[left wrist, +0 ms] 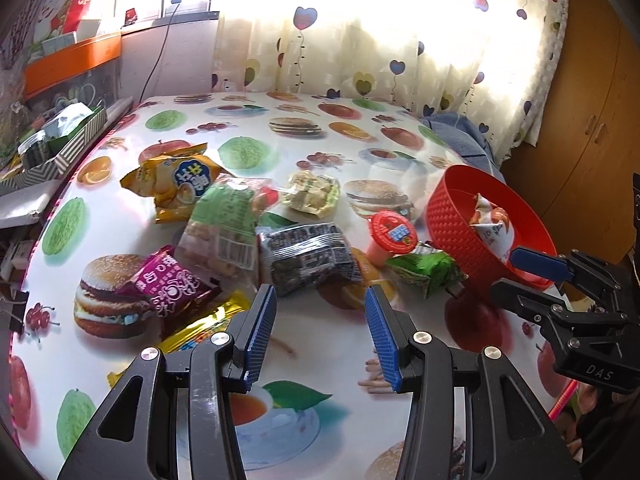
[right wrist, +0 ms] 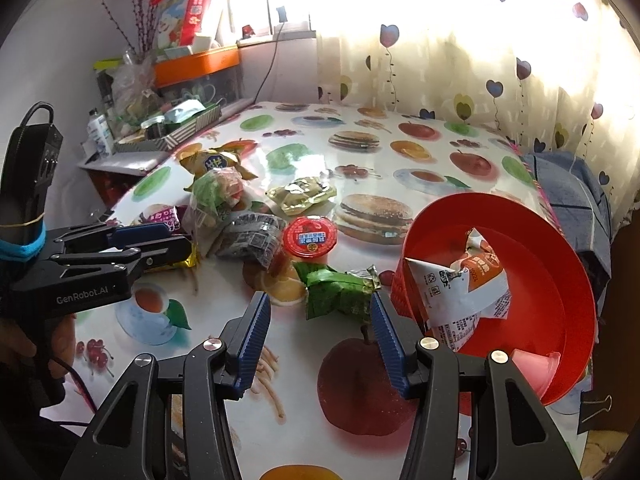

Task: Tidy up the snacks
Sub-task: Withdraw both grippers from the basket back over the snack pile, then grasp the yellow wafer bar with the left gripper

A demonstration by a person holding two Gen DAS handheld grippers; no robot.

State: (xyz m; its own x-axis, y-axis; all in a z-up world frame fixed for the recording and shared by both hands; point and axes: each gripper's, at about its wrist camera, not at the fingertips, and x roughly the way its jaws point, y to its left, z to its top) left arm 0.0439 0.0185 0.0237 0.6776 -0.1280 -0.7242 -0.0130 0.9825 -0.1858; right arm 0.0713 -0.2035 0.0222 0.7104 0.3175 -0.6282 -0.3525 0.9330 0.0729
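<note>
One red basket (left wrist: 452, 216) stands at the right with one white-and-orange packet (left wrist: 490, 224) in it. Left of it lie seven loose snack packets (left wrist: 308, 260) and one red-lidded cup (left wrist: 390, 236).

A heart-patterned curtain (left wrist: 384, 40) hangs at the far side. Far left, an orange-lidded box (right wrist: 196, 65) and a striped tray (right wrist: 188, 130) sit beside the food-print tabletop (left wrist: 320, 128). Blue fabric (right wrist: 568, 196) lies right.
</note>
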